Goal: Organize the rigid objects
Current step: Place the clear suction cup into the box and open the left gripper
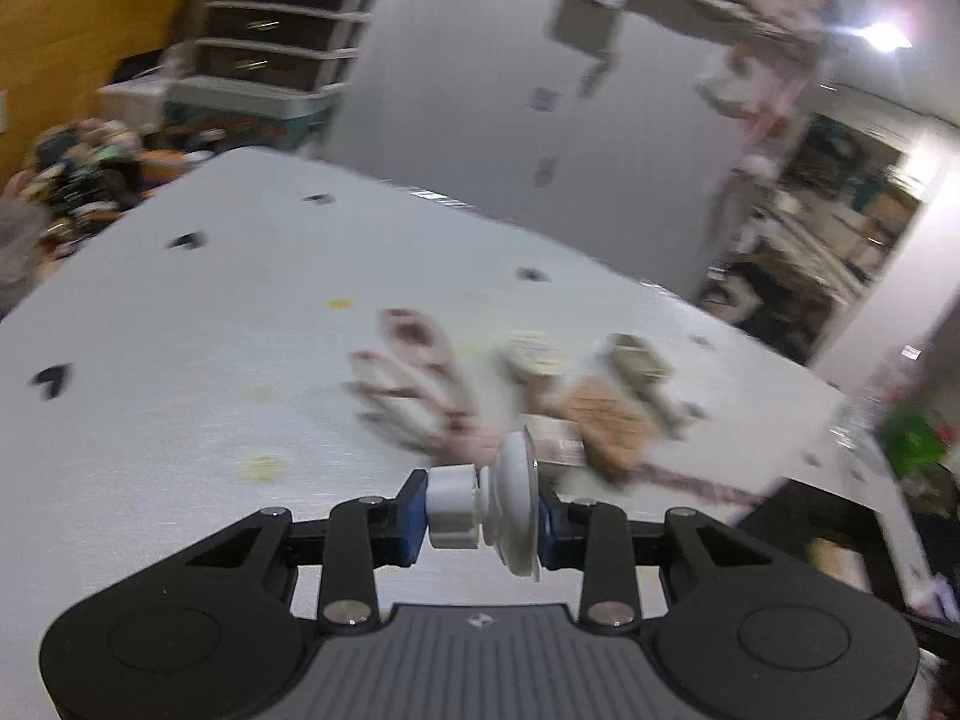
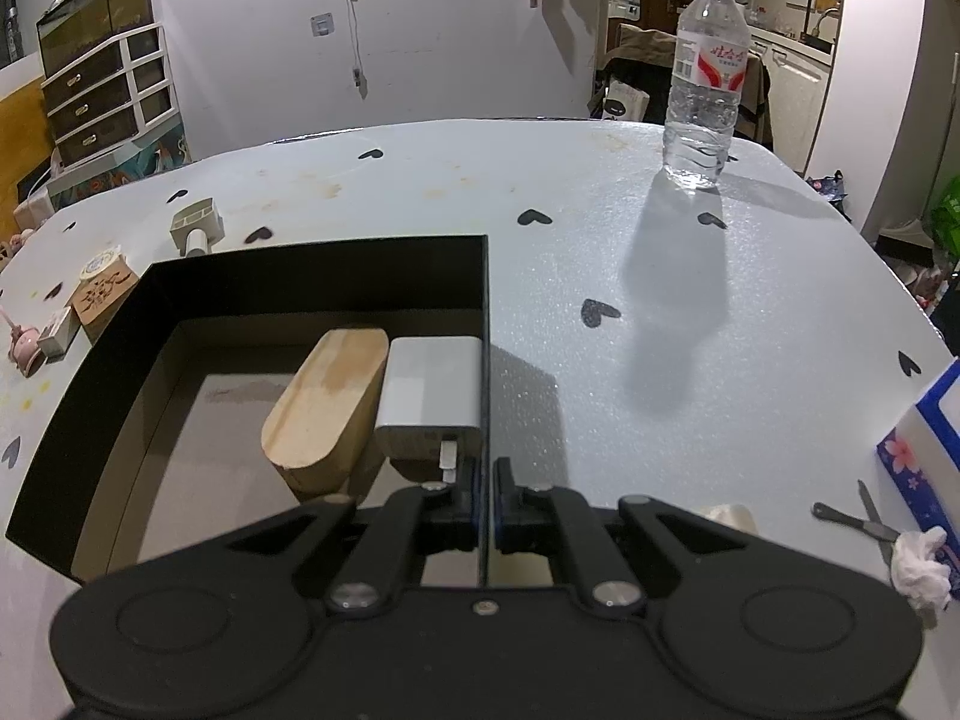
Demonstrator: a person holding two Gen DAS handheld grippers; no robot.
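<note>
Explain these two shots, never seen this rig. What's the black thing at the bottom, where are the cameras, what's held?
No robot here: a person holds a two-finger gripper in each hand, and a fisheye camera on each looks forward along its fingers. The black shape at the bottom is the gripper itself.

The left view is motion-blurred. The left gripper is shut on a white suction cup, above a blurred pile of small items on the table.

In the right view, the right gripper pinches the right wall of a black box. Inside lie a wooden block and a grey block. A water bottle stands further back.
</note>
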